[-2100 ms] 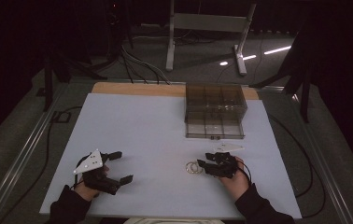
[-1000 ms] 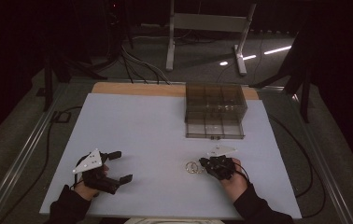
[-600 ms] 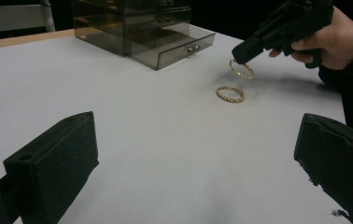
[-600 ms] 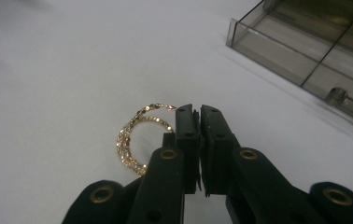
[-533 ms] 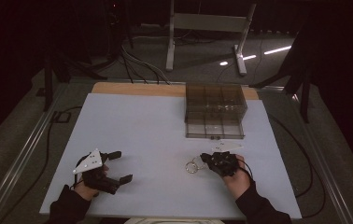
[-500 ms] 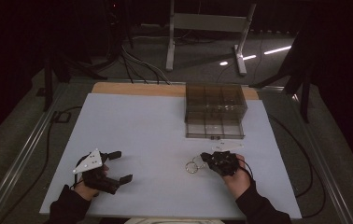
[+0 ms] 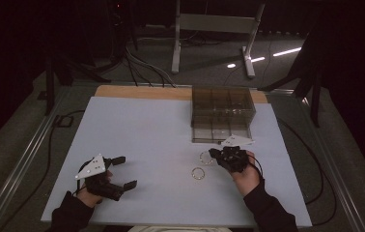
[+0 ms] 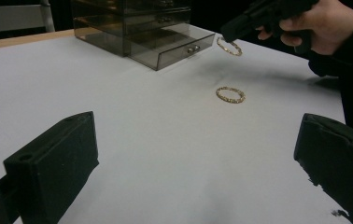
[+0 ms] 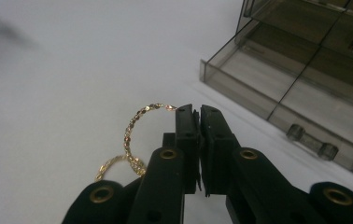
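In the high view, the right gripper [image 7: 217, 155] holds a gold bracelet [image 7: 205, 157] just in front of the smoked acrylic drawer box [image 7: 223, 114], whose bottom drawer stands pulled out toward the person; a second bracelet [image 7: 198, 173] lies flat on the white table [image 7: 142, 130] nearby, and the left gripper [image 7: 122, 171] rests near the front left, well apart from both. In the left gripper view, its 2 jaws stand wide apart with nothing between them, while the held bracelet [image 8: 229, 46] hangs clear of the table beside the open drawer [image 8: 174, 49]. In the right gripper view, the jaws are pressed together on the bracelet's [image 9: 135, 135] chain, the loop dangling to their left. The step in hand looks like carrying the 1st bracelet to the drawer [image 9: 296, 112]; next it must travel over the drawer's front wall and be let go inside.
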### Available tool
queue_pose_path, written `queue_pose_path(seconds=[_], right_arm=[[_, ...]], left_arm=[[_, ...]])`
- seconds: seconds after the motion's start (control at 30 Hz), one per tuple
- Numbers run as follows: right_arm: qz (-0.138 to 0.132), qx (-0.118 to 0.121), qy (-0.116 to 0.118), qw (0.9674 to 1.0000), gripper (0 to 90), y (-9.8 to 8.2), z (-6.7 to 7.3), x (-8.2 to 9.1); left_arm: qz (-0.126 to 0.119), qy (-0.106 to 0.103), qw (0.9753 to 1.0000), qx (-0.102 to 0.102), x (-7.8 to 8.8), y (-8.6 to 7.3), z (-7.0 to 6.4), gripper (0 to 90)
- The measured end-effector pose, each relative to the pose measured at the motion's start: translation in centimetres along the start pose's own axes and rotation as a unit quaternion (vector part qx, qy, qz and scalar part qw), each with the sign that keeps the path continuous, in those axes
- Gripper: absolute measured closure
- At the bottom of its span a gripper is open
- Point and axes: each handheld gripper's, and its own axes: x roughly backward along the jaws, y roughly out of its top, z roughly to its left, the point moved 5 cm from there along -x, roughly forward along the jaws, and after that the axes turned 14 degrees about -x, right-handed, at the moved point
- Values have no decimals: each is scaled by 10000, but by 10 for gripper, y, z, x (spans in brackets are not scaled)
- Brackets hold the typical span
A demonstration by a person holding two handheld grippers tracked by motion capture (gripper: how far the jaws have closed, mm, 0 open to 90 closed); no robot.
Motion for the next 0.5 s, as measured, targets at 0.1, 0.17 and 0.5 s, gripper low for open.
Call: queue_pose_path(seconds=[0.1, 0.17, 0.5], right_arm=[[-42, -45, -41, 10000, 871, 8, -5, -3], [-70, -90, -60, 9999, 871, 13, -8, -4], [-171, -298, -123, 9993, 870, 34, -22, -14]], left_arm=[[-12, 0, 10000, 21, 0, 0, 0, 7], [6, -3, 10000, -4, 0, 0, 0, 7], [4, -5, 10000, -12, 0, 0, 0, 7]])
